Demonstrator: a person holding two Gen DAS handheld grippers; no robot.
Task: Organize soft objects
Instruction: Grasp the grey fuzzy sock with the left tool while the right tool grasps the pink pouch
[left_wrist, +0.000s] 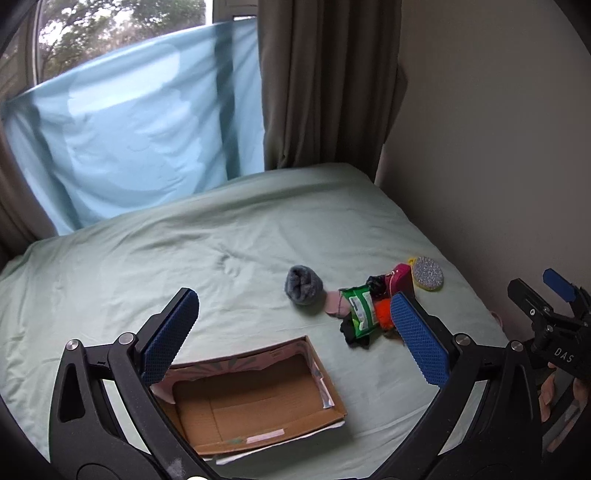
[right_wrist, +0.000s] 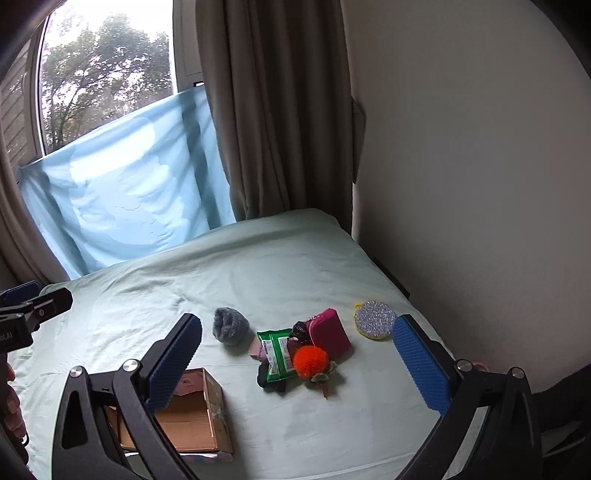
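Left gripper (left_wrist: 291, 334) fingers wide, empty; right gripper (right_wrist: 297, 360) likewise. Right view alone showed whole orange pompom (right_wrist: 310, 361); left view showed box (left_wrist: 258, 402) interior lower centre.

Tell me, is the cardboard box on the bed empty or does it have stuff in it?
Empty: the cardboard box shows only its bare brown floor in the left wrist view.

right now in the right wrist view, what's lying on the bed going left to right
cardboard box → grey rolled sock → green wipes packet → orange pom-pom → magenta pouch → glittery round sponge
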